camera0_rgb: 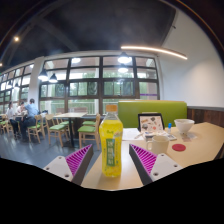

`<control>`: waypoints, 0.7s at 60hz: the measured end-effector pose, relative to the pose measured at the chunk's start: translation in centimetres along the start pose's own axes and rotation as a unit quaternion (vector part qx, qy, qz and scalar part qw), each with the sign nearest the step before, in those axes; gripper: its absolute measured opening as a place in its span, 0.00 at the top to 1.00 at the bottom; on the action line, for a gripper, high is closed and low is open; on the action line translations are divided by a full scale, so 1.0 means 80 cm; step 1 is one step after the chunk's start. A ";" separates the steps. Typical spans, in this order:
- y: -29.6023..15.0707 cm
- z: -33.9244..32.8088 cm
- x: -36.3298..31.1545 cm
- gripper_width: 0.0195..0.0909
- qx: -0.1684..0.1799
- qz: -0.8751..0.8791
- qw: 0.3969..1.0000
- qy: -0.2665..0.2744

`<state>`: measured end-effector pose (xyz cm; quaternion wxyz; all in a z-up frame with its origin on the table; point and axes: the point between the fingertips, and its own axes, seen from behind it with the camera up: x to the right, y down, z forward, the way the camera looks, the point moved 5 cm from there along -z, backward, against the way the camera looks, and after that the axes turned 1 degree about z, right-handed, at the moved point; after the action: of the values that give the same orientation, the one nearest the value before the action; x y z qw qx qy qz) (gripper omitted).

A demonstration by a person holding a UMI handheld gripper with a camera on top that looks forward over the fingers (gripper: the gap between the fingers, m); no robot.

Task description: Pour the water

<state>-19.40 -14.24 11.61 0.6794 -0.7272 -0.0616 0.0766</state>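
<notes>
Fingers (111, 160) spread, bottle (111, 143) standing between them ungripped; cup (158, 143) right of bottle; pouring not begun.

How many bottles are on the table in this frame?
1. The bottle, yellow liquid with a green label, stands upright between the fingers of the tongs. Whether the pads press on it is unclear. The white cups beyond are not bottles; others could be hidden behind it.

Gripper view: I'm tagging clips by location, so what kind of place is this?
Probably a canteen or cafe: rows of tables and chairs, a green booth seat, large windows.
</notes>
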 end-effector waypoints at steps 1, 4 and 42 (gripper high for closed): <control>-0.001 0.007 -0.005 0.11 0.001 -0.003 1.000 0.004; -0.004 0.032 -0.009 0.11 0.000 -0.011 1.000 0.017; 0.010 0.169 0.039 0.79 -0.016 0.030 0.999 0.039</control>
<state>-19.01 -0.47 9.85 0.6672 -0.7417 -0.0140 0.0673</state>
